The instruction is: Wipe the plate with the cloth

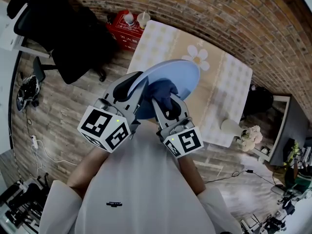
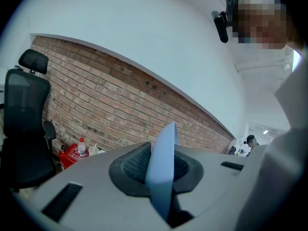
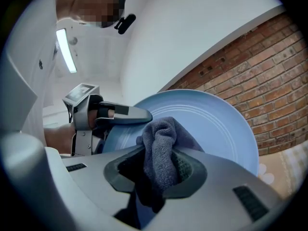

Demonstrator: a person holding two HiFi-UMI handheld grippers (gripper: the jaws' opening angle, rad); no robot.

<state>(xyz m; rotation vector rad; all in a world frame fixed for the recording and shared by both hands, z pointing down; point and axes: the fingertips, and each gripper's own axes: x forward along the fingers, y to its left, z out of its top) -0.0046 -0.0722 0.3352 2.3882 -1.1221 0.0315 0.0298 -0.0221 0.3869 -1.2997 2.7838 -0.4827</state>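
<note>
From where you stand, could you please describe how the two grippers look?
The left gripper and right gripper are both light grey with black textured jaw pads; each carries a white cube printed with black square markers. The person wears white sleeves.

Table [image 1: 242, 77] under flower-print tablecloth [image 1: 214, 89]

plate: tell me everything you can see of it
The plate is round, pale blue, smooth and glossy, like glazed ceramic, with faint concentric rings on its face. It is held tilted above the table. The left gripper has its jaws shut on the rim, seen edge-on between them. The dark blue-grey cloth, gripped by the right gripper, lies against its face. No chips or dirt show.
</note>
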